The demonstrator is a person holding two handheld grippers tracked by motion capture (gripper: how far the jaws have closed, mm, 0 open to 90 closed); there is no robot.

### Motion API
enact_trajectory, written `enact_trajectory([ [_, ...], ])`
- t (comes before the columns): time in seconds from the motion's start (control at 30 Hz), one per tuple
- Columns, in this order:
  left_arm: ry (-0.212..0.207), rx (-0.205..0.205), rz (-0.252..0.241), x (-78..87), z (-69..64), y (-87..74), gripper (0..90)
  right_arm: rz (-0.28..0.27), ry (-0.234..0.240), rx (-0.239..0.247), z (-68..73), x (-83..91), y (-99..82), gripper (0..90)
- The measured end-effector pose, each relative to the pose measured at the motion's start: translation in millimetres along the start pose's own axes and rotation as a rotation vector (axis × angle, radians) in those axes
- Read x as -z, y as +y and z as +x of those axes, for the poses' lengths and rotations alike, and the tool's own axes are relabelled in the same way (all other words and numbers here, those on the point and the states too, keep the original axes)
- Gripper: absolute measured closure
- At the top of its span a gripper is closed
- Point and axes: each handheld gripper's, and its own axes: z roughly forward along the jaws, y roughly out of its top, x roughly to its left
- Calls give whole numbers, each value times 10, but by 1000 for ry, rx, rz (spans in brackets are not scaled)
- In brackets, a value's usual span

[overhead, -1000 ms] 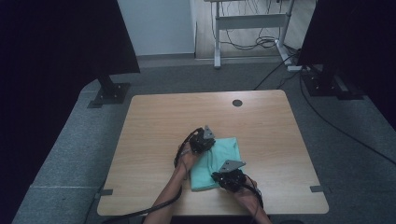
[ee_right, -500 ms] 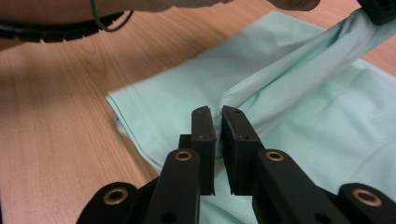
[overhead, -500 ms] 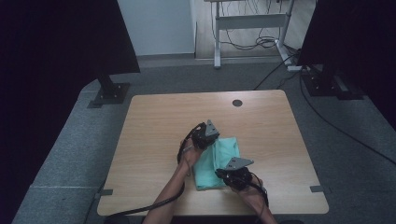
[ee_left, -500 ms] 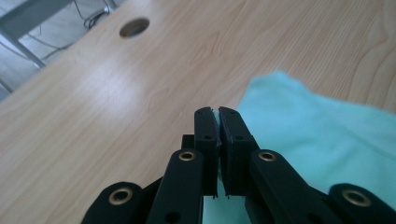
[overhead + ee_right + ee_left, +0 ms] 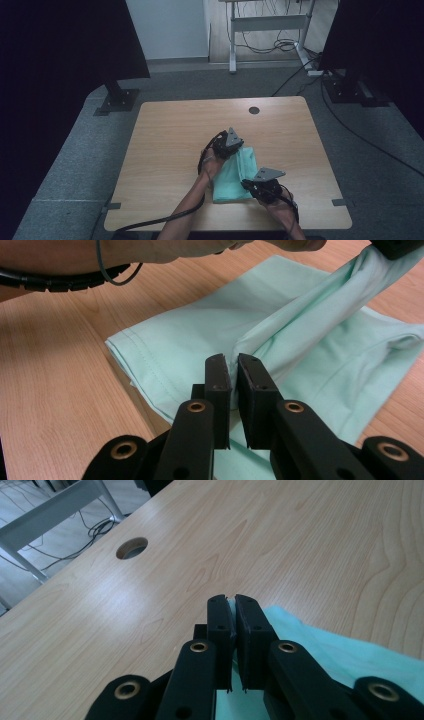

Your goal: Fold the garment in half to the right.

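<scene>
Two claws, left claw (image 5: 239, 148) and right claw (image 5: 248, 184), pinch one mint cloth (image 5: 235, 175)

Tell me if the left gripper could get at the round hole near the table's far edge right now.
Probably not yet: the left gripper is shut on the mint cloth, as is the right gripper. The wood up to the hole lies bare, so only the held cloth ties it down.

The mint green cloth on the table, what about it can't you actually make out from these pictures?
- High view: the cloth has its corners hidden under the left gripper and right gripper.
- Left gripper view: the jaws and the bottom frame edge cut off most of the cloth; the pinched edge is barely visible.
- Right gripper view: the cloth is cut off at the right edge; what garment it is cannot be told.
</scene>
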Motion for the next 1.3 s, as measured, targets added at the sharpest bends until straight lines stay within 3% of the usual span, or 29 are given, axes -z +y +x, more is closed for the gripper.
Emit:
enact_trajectory([
  [0.17, -16, 11, 1, -83, -31, -37, 841, 11, -10, -8, -45, 31, -64, 828],
  [0.37, -40, 61, -8, -181, -44, -83, 821, 41, -13, -21, -69, 5, -199, 827],
  [0.47, -39, 71, -1, -217, -39, -95, 768, 62, -27, -17, -78, -5, -236, 828],
  [0.67, 30, 118, -14, -159, 69, -126, 589, 93, -53, -34, -104, -24, -317, 827],
  [0.77, 34, 123, -13, -36, 104, -117, 551, 91, -57, -44, -109, -18, -331, 826],
  [0.87, 16, 79, 20, 75, 68, -136, 508, 88, -60, -48, -115, -18, -345, 824],
  [1.03, -29, 53, 71, 167, -7, -242, 447, 84, -62, -53, -122, -18, -354, 819],
  [1.3, -140, 108, 150, 411, -223, -503, 323, 76, -64, -54, -131, -19, -370, 812],
])
